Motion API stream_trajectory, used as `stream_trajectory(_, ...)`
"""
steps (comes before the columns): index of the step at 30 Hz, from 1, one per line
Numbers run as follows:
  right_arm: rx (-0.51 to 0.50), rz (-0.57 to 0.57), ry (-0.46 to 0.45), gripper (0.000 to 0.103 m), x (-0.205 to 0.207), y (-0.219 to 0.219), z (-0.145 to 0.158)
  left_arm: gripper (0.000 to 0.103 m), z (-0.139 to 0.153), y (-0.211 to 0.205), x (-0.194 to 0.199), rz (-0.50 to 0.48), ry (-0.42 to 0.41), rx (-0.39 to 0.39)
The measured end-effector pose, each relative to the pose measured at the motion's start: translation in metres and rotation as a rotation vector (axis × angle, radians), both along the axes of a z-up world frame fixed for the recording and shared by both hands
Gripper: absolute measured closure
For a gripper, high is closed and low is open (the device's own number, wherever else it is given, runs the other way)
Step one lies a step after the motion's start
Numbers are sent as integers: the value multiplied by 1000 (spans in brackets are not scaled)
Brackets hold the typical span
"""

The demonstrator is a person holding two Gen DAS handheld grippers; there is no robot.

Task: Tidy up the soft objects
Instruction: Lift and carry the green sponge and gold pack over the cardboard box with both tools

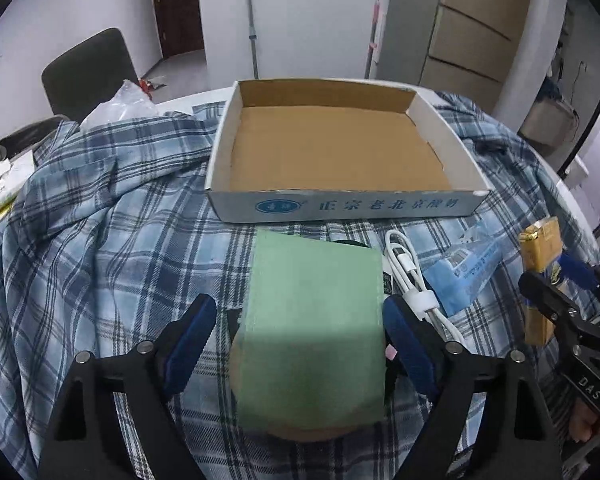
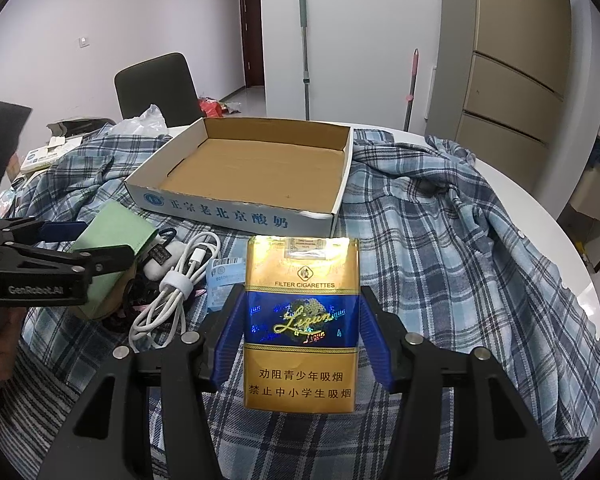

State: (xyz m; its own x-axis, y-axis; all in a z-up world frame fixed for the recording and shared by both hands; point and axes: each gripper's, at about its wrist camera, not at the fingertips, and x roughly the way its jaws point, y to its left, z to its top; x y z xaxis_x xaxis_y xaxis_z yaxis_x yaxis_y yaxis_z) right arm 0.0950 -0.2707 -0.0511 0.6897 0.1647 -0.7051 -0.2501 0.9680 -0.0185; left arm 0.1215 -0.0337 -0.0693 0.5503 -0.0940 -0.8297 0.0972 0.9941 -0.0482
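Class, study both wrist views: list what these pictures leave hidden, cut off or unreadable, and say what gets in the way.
- Left wrist view: what lies under the green pack between the left claw; the pack covers it.
- Left wrist view: the cigarette pack is partly hidden by the right claw.
- Right wrist view: the blue packet print is too small, partly behind the cigarette pack.
- Both views: the table under the plaid shirt.

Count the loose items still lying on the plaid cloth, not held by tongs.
3 visible: coiled white charging cable, light blue plastic packet right of it, and a white pouch partly hidden behind the green block. More may be hidden under that block.
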Motion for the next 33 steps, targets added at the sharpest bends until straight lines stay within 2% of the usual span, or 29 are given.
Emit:
stream_trajectory(6,-1,3,1,49,0,0,0,16,-5,-20,9,-35,-15,110)
stream_trajectory(9,0,3,1,49,0,1,0,17,-7,-25,13,-38,-9,130)
stream_trajectory(10,0,4,1,49,0,1,0,29,-8,-26,14,-36,-8,139)
stream_trajectory(11,0,5,0,49,-1,1,0,31,-9,-26,14,-34,-11,141)
stream_trajectory(15,3,5,-3,49,-2,2,1,32,-7,-21,13,-48,-17,81)
stream_trajectory(20,19,13,-19,49,-5,0,4,32,15,-14,-2,-52,-137,64)
stream_trajectory(23,19,5,-55,49,-9,0,10,32,32,-9,-14,-66,-167,39)
stream_trajectory(27,-11,3,-132,49,-17,9,28,32,58,-6,-29,-86,-234,21)
stream_trajectory(33,15,29,-192,49,-10,22,75,32,99,-4,-32,-95,-349,-23)
